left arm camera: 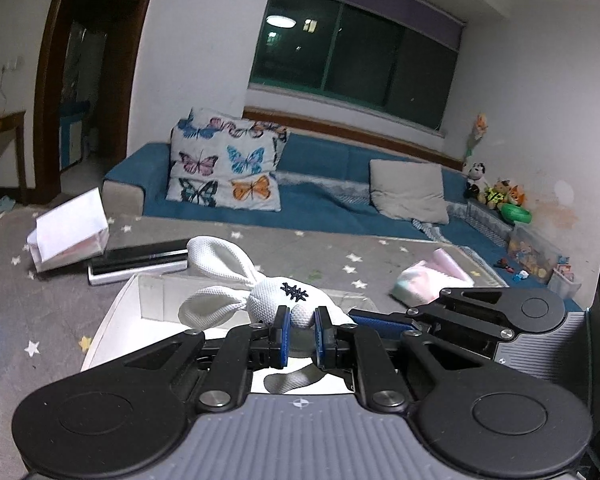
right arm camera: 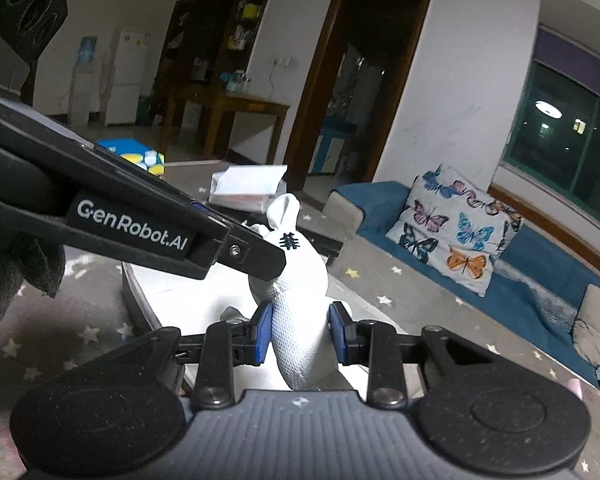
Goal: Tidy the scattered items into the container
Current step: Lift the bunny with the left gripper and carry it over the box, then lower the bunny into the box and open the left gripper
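Note:
A white knitted rabbit toy (left arm camera: 280,298) with long ears and a black stitched mark hangs over an open white box (left arm camera: 112,320) on the grey star carpet. My left gripper (left arm camera: 301,332) is shut on the toy near its head, blue pads pressing both sides. In the right wrist view my right gripper (right arm camera: 300,332) is shut on the rabbit toy (right arm camera: 300,320) around its body. The left gripper (right arm camera: 260,258) reaches in from the left to the toy's head there. The white box (right arm camera: 160,292) lies below. The right gripper (left arm camera: 384,318) shows at the right in the left wrist view.
A pink-and-teal soft item (left arm camera: 432,280) lies on the carpet to the right. A tipped white bag (left arm camera: 68,232) and a flat black-and-white case (left arm camera: 140,264) lie beyond the box. A blue sofa (left arm camera: 320,204) with a butterfly cushion (left arm camera: 228,164) stands behind, toys (left arm camera: 496,192) at its right end.

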{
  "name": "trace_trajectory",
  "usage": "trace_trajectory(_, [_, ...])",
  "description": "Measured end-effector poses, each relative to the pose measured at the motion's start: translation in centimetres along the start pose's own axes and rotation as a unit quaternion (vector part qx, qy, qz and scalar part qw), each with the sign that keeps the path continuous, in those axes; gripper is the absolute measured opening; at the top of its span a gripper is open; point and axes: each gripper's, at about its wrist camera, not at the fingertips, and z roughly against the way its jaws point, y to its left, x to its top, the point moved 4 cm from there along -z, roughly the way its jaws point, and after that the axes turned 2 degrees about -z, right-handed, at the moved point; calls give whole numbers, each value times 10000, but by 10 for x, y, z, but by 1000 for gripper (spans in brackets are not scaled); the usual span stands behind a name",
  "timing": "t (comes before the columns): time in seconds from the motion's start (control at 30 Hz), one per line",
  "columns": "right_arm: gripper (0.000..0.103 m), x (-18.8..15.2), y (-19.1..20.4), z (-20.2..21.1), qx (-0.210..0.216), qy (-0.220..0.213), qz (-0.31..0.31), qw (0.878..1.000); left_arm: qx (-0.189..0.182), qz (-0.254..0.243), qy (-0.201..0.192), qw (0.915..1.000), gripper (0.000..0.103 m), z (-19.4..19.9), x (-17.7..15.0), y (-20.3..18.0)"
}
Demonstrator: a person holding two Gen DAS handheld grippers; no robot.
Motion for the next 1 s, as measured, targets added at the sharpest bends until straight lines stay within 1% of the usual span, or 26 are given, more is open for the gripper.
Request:
trace_trajectory(0.23, [30,-9,-9,-45,315,452,3,9985,65,243,395,9989,14,-38,-4,19])
trace_trajectory(0.53, [30,-22,-29,-89,758,1000,-102,9920,151,547,758,9955,14,-71,-15,37])
trace_trajectory(0.73, [33,-27,-34,-106,784,1275,-37,9887,231,716,883,9932,14,-83,-20,42])
trace_trajectory(1.0, [36,-35,-36,-116,728,1493,55,9861,261,820,949,9918,14,-90,-23,46])
